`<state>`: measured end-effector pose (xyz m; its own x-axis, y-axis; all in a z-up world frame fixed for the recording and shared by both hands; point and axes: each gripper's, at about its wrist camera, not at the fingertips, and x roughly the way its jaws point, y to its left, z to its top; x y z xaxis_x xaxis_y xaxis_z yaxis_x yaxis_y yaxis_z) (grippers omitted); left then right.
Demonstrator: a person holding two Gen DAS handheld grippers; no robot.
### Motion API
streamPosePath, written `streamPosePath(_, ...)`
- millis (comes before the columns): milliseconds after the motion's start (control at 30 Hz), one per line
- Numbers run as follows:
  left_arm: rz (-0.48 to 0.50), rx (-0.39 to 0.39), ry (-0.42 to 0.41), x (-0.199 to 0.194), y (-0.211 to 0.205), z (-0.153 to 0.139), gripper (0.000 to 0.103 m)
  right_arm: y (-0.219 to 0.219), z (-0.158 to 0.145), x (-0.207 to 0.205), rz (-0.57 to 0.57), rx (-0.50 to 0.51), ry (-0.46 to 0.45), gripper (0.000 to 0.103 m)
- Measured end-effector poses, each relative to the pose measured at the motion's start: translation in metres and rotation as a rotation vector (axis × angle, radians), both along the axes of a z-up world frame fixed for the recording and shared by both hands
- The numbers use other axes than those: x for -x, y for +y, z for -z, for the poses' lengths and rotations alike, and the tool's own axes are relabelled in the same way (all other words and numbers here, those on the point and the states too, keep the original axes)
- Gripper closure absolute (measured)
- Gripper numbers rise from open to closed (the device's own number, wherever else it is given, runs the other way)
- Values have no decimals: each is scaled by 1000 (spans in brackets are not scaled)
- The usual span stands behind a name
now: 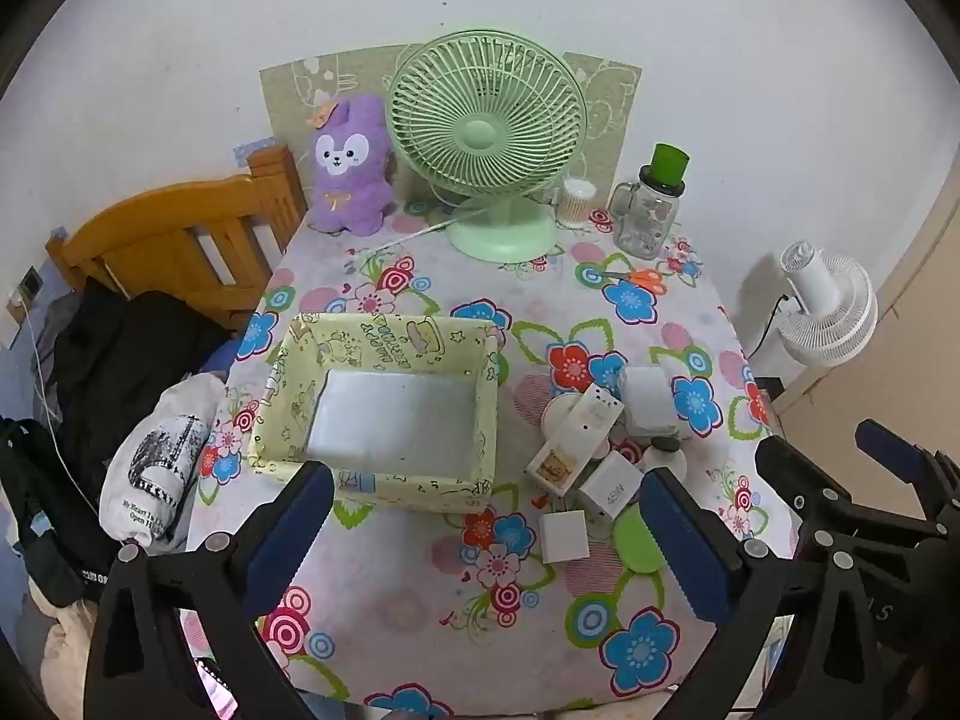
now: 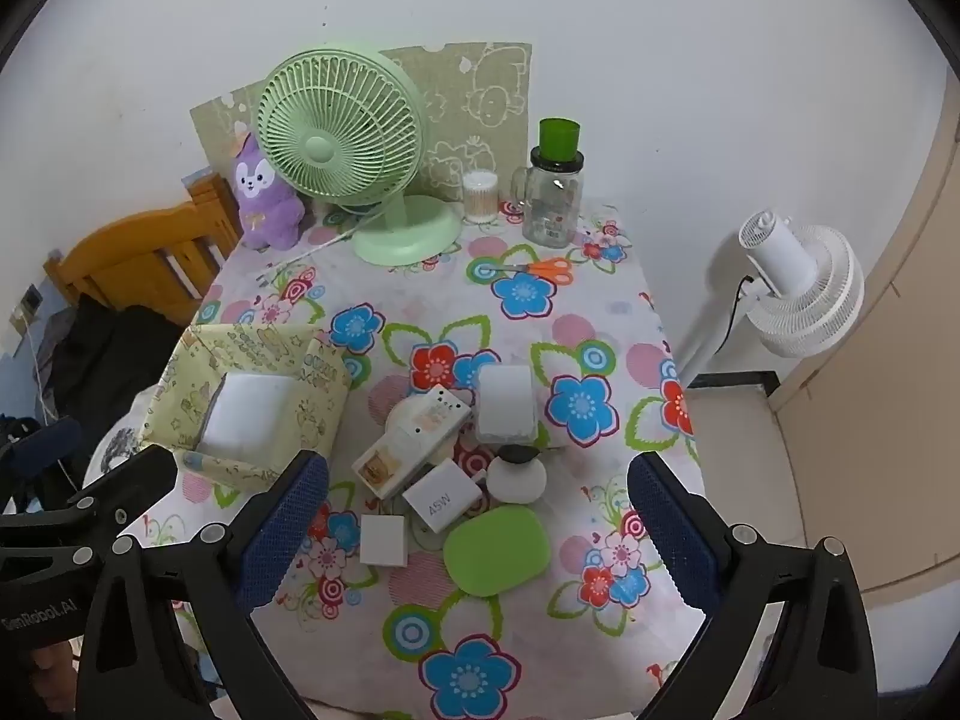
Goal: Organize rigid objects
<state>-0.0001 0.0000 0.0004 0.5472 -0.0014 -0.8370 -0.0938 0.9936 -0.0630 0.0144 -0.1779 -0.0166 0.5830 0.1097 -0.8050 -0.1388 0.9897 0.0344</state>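
**Both claws spread wide, nothing picked up, pile waiting beside the box**

Left gripper (image 1: pixel 486 516) is released, jaws at full spread, empty, hanging over the near edge of the box (image 1: pixel 384 330). Right gripper (image 2: pixel 480 510) is likewise released and empty, aimed down at the pile. The table (image 2: pixel 540 630) wears a flowered cloth.

The pile sits just right of the box, items touching or overlapping:
- small white cube charger (image 2: pixel 383 540), nearest, lying flat and apart from the rest
- bigger white charger (image 2: pixel 443 495) with print on top, leaning against its neighbours
- green oval case (image 2: pixel 497 549), flat on the cloth
- long white box (image 2: pixel 414 441) lying slantwise over a round white thing
- clear lidded tub (image 2: pixel 506 405) behind
- round white piece with dark cap (image 2: pixel 516 473) (what it is, cannot tell)

Handling, as a judgement: all look like light, hard plastic, stiff, not fragile, somewhat slick. The cube charger is probably the easiest start: flat parallel sides, clear space around it, pinch across the two side faces. The green case is wide and low (likely needs a grip across its short axis, edges rounded, may slip). The long box is best taken across its narrow width near the middle, or it may tip.

The box looks empty apart from its white bottom.
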Motion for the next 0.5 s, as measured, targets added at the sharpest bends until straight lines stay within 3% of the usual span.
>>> streamPosePath(500,8,-18,-5,4,1,-3,0,1,-8,7,9,24,-37,2)
